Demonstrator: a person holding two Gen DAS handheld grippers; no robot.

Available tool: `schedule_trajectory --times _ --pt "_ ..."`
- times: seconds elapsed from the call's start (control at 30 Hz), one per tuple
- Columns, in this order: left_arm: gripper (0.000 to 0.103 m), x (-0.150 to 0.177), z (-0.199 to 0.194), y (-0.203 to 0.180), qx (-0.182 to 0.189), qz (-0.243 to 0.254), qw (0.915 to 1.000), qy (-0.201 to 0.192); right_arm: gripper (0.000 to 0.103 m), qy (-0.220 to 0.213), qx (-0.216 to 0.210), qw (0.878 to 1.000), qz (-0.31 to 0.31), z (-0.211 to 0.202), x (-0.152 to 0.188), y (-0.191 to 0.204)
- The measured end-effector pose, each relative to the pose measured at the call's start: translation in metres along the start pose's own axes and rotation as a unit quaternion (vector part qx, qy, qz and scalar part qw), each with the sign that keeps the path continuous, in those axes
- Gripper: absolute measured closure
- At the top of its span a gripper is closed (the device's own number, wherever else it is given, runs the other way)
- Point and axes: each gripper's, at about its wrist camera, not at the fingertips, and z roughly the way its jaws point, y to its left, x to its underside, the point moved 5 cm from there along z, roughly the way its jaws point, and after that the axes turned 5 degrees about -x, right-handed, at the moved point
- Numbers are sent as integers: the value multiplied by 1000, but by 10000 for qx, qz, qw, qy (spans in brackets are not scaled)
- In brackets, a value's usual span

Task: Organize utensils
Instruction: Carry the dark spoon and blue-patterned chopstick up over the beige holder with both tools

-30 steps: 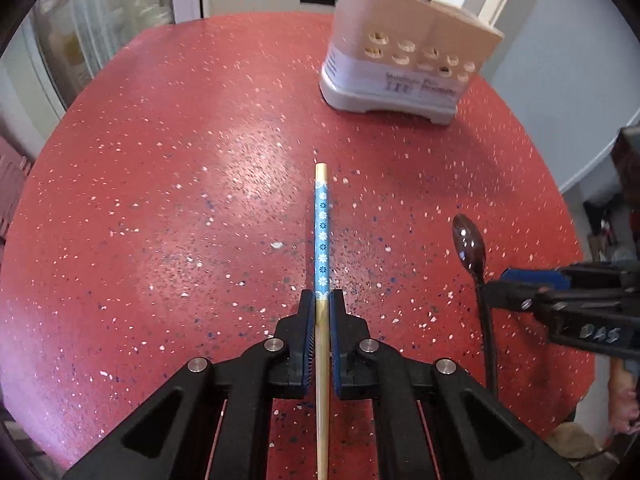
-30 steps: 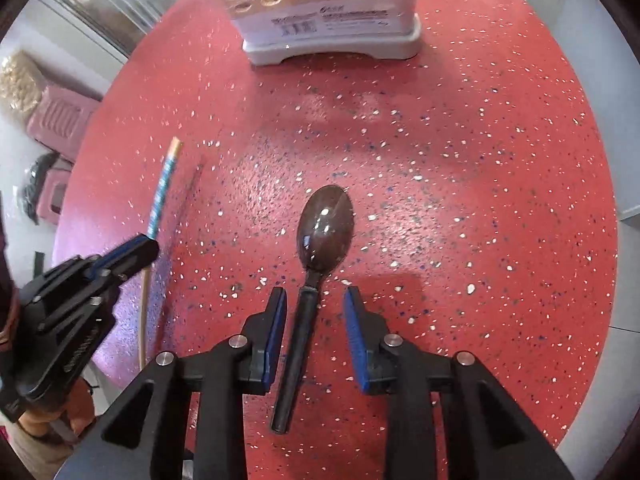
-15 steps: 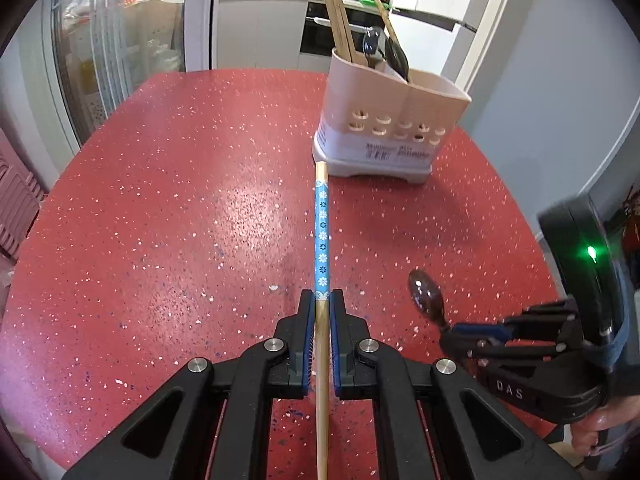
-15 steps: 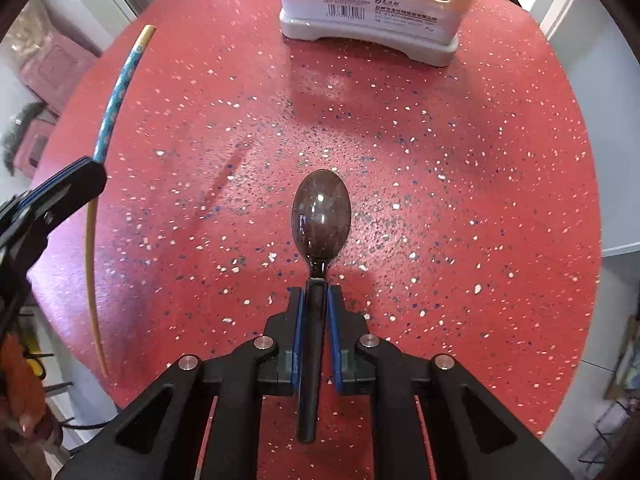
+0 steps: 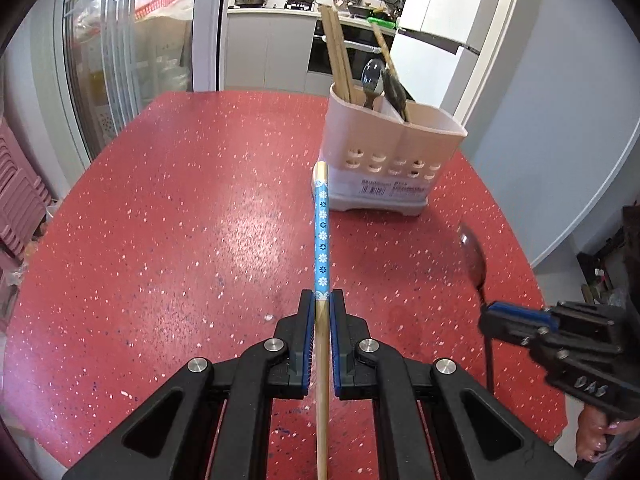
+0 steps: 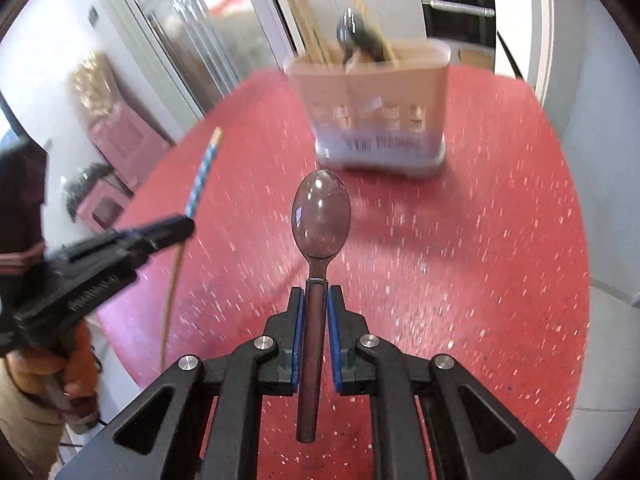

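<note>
Both utensils raised off the red table [image 5: 160, 240] since a second ago. Left gripper [image 5: 322, 304]: jaws clenched on blue-patterned chopstick [image 5: 321, 236]. Right gripper [image 6: 316, 300]: jaws clamped on dark spoon [image 6: 320, 216]. Holder [image 5: 384, 160] beyond.

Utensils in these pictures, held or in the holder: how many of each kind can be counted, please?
Chopsticks: 4, one blue-patterned chopstick in the left gripper, three wooden chopsticks in the holder
Spoons: 3, one brown spoon in the right gripper, two spoons in the holder
Total: 7
</note>
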Motion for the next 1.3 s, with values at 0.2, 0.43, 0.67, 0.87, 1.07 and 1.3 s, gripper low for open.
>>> schedule_trajectory --times 0.2,0.43,0.67,0.87,1.07,1.3 --pt "68 -21 -16 -7 97 -56 9996 -253 91 -472 -175 9987 59 -11 -44 -2" --pt "68 -57 -37 -14 223 -183 9976 -629 91 -832 -256 9962 78 -15 -79 -16" --pt "68 -115 -49 -20 309 -260 9932 -1095 91 -1132 -264 9932 38 -19 -120 -27" --pt "68 -165 -42 -28 380 -303 9894 -1371 91 -1368 -266 9902 28 -19 -161 -37" --pt "68 -210 -21 -38 456 -343 9837 -1708 91 -1574 -195 9873 -82 -8 -201 -47" --pt "68 -245 14 -39 408 -483 9782 -1977 91 -1778 -81 9838 -226 16 -245 -67"
